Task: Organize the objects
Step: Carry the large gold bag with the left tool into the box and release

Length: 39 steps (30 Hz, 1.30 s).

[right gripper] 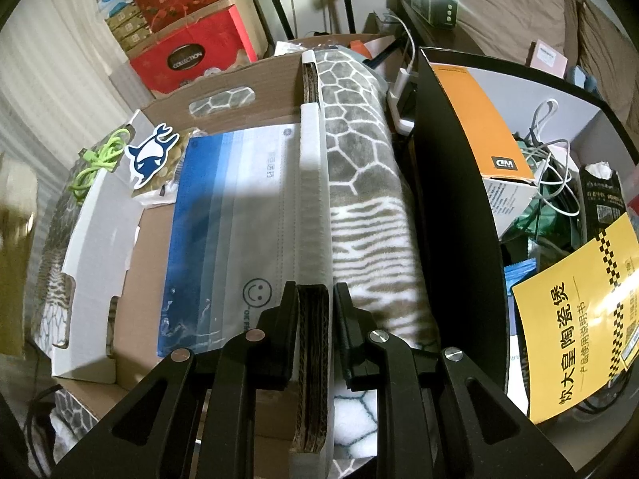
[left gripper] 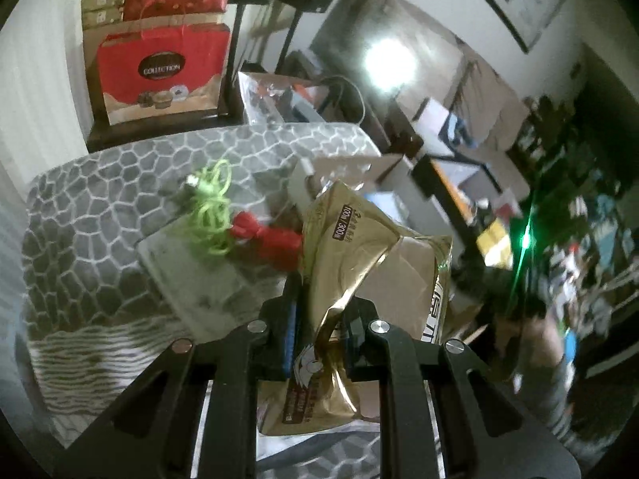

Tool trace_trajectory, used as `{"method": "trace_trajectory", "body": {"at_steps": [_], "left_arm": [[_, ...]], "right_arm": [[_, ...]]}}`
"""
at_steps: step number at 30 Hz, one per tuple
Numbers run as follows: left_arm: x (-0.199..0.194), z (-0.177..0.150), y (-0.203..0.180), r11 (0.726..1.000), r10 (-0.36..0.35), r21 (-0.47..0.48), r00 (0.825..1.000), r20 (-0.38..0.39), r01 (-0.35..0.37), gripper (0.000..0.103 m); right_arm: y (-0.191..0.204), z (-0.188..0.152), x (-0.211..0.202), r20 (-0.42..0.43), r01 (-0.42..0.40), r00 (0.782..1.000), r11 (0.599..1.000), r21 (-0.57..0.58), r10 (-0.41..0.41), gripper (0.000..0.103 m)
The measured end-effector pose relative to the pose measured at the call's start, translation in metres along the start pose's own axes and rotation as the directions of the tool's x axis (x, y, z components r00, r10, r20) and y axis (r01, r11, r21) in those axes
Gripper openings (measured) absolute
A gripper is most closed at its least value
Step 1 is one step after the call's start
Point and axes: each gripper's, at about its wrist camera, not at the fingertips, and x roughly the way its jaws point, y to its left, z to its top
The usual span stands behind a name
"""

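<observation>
Gold foil pouch [left gripper: 359, 263] is gripped between the pads of the left gripper [left gripper: 319, 343], whose jaws are clenched on its crumpled lower part; the pouch is held tilted above a grey blanket [left gripper: 100, 199] with a pebble pattern. Behind the pouch, a red cloth item [left gripper: 271, 239] and a tangled green cord [left gripper: 211, 207] are seen lying on a flat white box [left gripper: 191, 275] that rests on the blanket. A red gift bag [left gripper: 159, 76] marked "COLLECTION" is placed upright against the wall beyond.

The right gripper [right gripper: 315, 319] is closed on the upright wall of a cardboard box [right gripper: 315, 151]; the corrugated edge is pinched between both pads. A packet of face masks [right gripper: 231, 219], blue and grey, is laid flat inside the box, just beside the gripped wall. A blue-and-white sticker [right gripper: 149, 155] is seen at the far corner of the packet, with the green cord [right gripper: 100, 159] near it on a white carton flap [right gripper: 96, 247]. The patterned blanket [right gripper: 359, 167] is draped along the outer side of the wall. A black bin [right gripper: 451, 199] holding an orange box [right gripper: 479, 119], cables [right gripper: 547, 155] and a yellow leaflet [right gripper: 575, 315] is located beside the blanket.
</observation>
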Motion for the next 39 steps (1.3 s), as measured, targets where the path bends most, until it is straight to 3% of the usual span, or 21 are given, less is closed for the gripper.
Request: {"method": "trace_trajectory", "body": {"at_steps": [5,11,20,25,29,31,33,39], "left_arm": [[0.04,0.02,-0.019,0.993,-0.038,-0.114,0.998,-0.044,0.033,0.016],[0.088,0.023,-0.041,0.978,-0.04,-0.207,0.996,-0.083,0.022,0.017],[0.117,0.014,-0.067,0.959,-0.04,-0.282,0.995,-0.091,0.012,0.018],[0.125,0.003,-0.063,0.915,0.001,-0.403,0.998,-0.06,-0.025,0.018],[0.139,-0.012,-0.056,0.881,-0.035,-0.472,0.995,-0.097,-0.014,0.021],[0.139,-0.016,-0.059,0.884,-0.025,-0.467,0.995,-0.095,-0.022,0.024],[0.14,-0.018,-0.061,0.886,-0.045,-0.464,0.993,-0.112,-0.012,0.037],[0.142,-0.022,-0.064,0.912,-0.096,-0.411,0.977,-0.19,0.01,0.037]], "right_arm": [[-0.001,0.0,-0.002,0.002,-0.006,1.0,1.0,0.007,0.006,0.018],[-0.004,0.0,-0.011,0.022,-0.006,1.0,1.0,0.016,0.006,0.018],[-0.009,0.0,-0.021,0.048,-0.018,0.999,0.999,0.035,0.016,0.019],[-0.01,0.002,-0.021,0.048,-0.023,0.999,0.999,0.037,0.021,0.019],[-0.011,0.001,-0.02,0.047,-0.027,0.999,0.999,0.037,0.025,0.019],[-0.012,0.001,-0.02,0.045,-0.033,0.998,0.999,0.04,0.031,0.019],[-0.013,0.0,-0.02,0.045,-0.036,0.998,0.998,0.042,0.034,0.019],[-0.013,-0.002,-0.019,0.043,-0.036,0.998,0.999,0.03,0.035,0.018]]}}
